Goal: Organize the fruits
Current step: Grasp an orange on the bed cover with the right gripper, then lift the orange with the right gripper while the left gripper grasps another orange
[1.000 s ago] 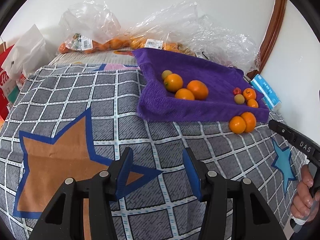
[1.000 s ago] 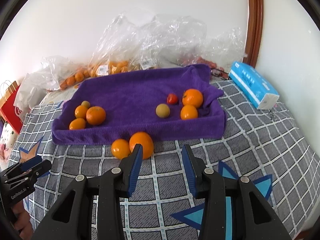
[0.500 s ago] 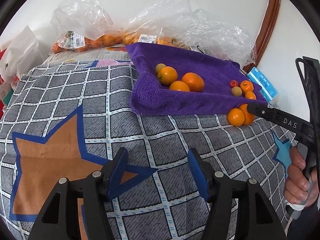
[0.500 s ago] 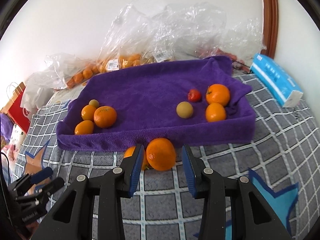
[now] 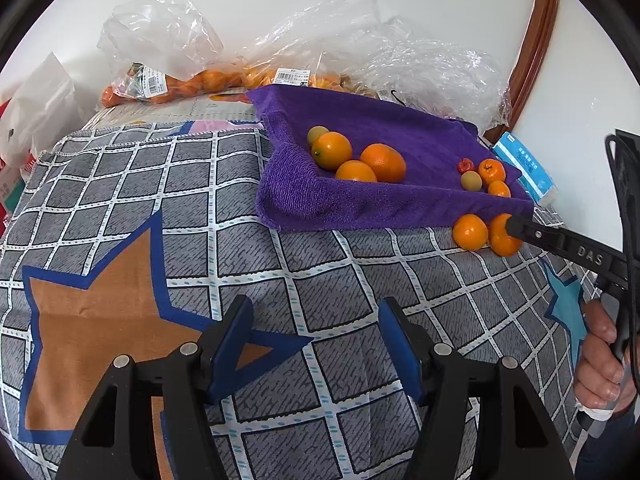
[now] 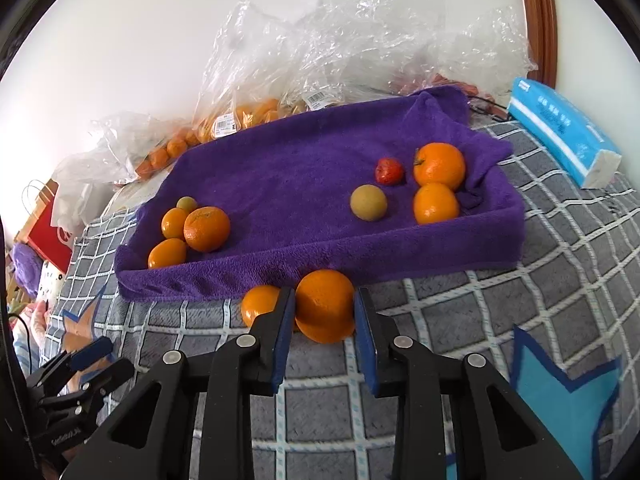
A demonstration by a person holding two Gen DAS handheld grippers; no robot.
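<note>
A purple towel-lined tray (image 6: 304,252) holds two groups of fruit: oranges and a small green fruit at its left (image 6: 206,228), and two oranges, a tan fruit and a red fruit at its right (image 6: 438,166). Two oranges lie on the checked cloth in front of the tray. My right gripper (image 6: 325,312) is open with its blue pads on either side of the larger orange (image 6: 325,306), which rests on the cloth; the smaller orange (image 6: 260,308) sits just left. In the left wrist view the right gripper (image 5: 516,228) reaches this orange (image 5: 502,240). My left gripper (image 5: 316,340) is open and empty over the cloth.
Clear plastic bags of oranges (image 6: 240,116) lie behind the tray against the wall. A blue tissue pack (image 6: 560,128) lies at the right. A red bag (image 6: 48,228) stands at the far left. The checked cloth with star patterns (image 5: 120,240) covers the table.
My right gripper has moved forward until its pads flank the larger orange in front of the tray. My left gripper has stayed open and shifted only slightly.
</note>
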